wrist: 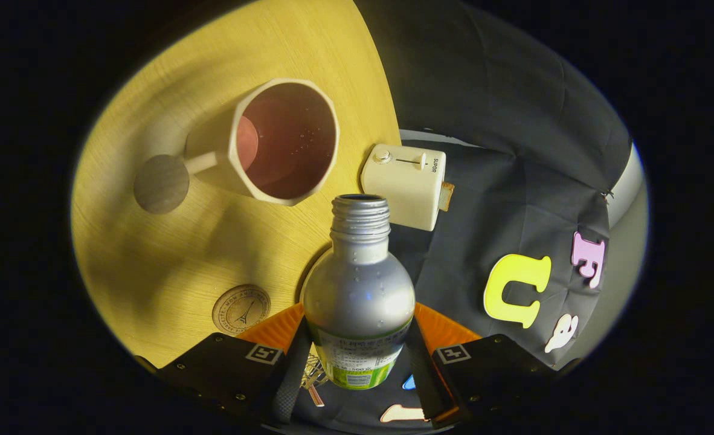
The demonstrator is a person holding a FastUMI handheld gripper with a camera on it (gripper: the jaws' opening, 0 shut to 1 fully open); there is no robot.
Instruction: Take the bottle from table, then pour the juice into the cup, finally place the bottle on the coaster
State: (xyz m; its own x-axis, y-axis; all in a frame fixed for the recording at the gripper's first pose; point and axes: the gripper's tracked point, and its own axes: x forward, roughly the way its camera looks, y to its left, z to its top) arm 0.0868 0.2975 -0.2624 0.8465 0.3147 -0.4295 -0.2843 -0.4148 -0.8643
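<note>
While hand-held gripper (pixel 357 362) clamps bottle (pixel 357 296), toaster (pixel 404 184) reads "SUPOR".

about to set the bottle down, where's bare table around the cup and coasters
The gripper is shut on the bottle. Bare wood lies between the cup and the printed coaster, and beyond the dark coaster toward the table rim. It is crowded at the table edge, where the cup mouth, the bottle and the white toaster sit close.

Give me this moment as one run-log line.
gripper: shut on bottle | bottle: uncapped, lifted | cup: just beyond bottle mouth | coaster: bare | stage: at cup
</note>
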